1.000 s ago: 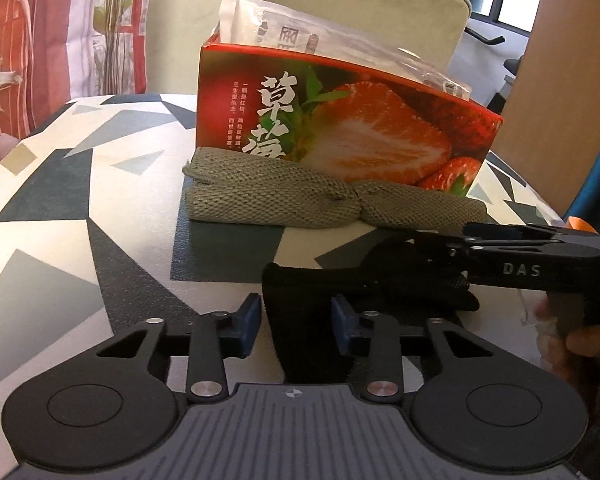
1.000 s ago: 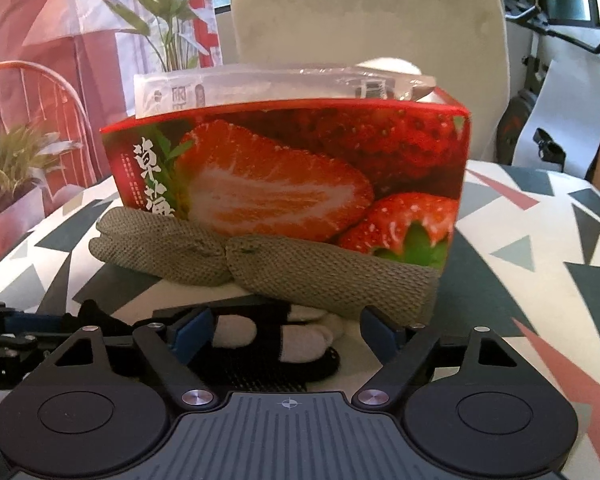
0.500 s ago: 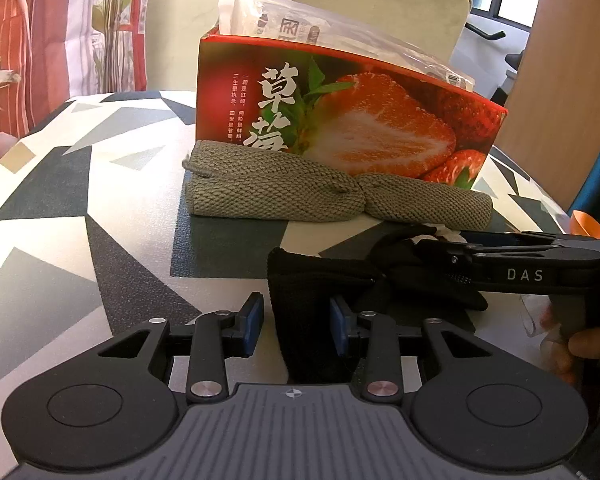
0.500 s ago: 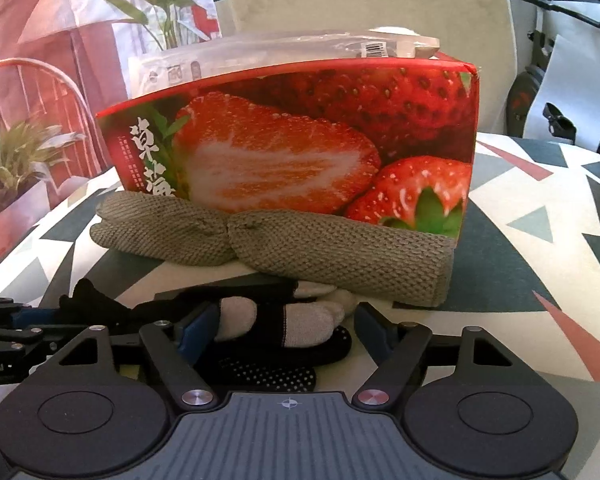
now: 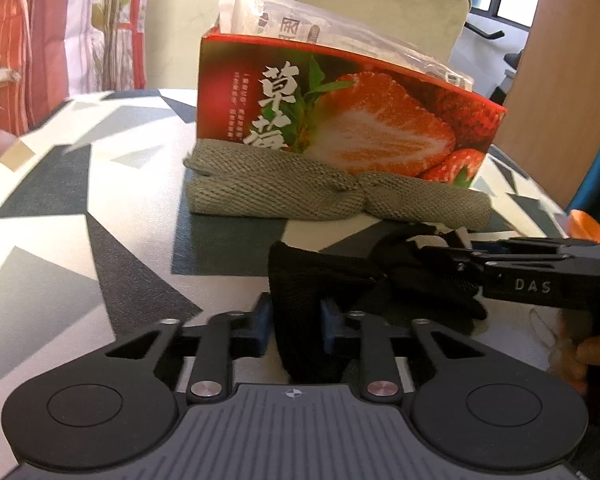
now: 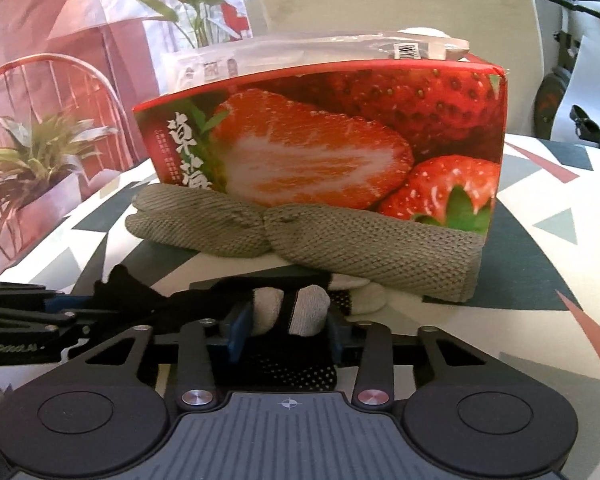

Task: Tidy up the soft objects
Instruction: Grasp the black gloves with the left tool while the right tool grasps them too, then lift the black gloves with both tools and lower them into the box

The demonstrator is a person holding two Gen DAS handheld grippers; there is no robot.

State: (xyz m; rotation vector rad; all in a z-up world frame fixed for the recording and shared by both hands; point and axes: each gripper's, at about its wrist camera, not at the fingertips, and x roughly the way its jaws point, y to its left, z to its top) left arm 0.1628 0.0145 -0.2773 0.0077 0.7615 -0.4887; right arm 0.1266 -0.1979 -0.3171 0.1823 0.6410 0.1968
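Black knitted glove (image 5: pixel 300 280): a black fabric glove with grey-white fingertips (image 6: pixel 308 310) and a dotted palm, lying on the tabletop in front of the box, stretched between the two tongs.
Left tongs (image 5: pixel 294 322): black two-finger tongs with blue pads; the jaws have just been closing and now pinch the cuff end of the glove between the pads.
Right tongs (image 6: pixel 284 330): the same make, reaching in from the right in the left wrist view; the jaws have just been closing and now press on the finger end of the glove, two pale fingertips standing up between the pads.
Grey-green mesh-knit bundle (image 5: pixel 332 196): a long folded piece of coarse knit fabric, pinched at its middle, lying flat just behind the glove and touching the foot of the box.
Red strawberry-printed carton (image 6: pixel 340 140): an open-topped cardboard box with white characters on its front, upright on the tabletop behind the bundle; it closes off the far side of the working space.
Clear plastic packets (image 5: pixel 300 32): flat printed wrappers standing out of the top of the carton.
Tabletop (image 5: pixel 80 220): white, patterned with grey, dark and red triangles.
Pale upholstered chair back (image 6: pixel 400 8): beyond the carton.
Potted green plant (image 6: pixel 32 164): at left, off the tabletop.
Person's hand (image 5: pixel 588 350): partly seen at the right edge, holding the right tongs' handle.
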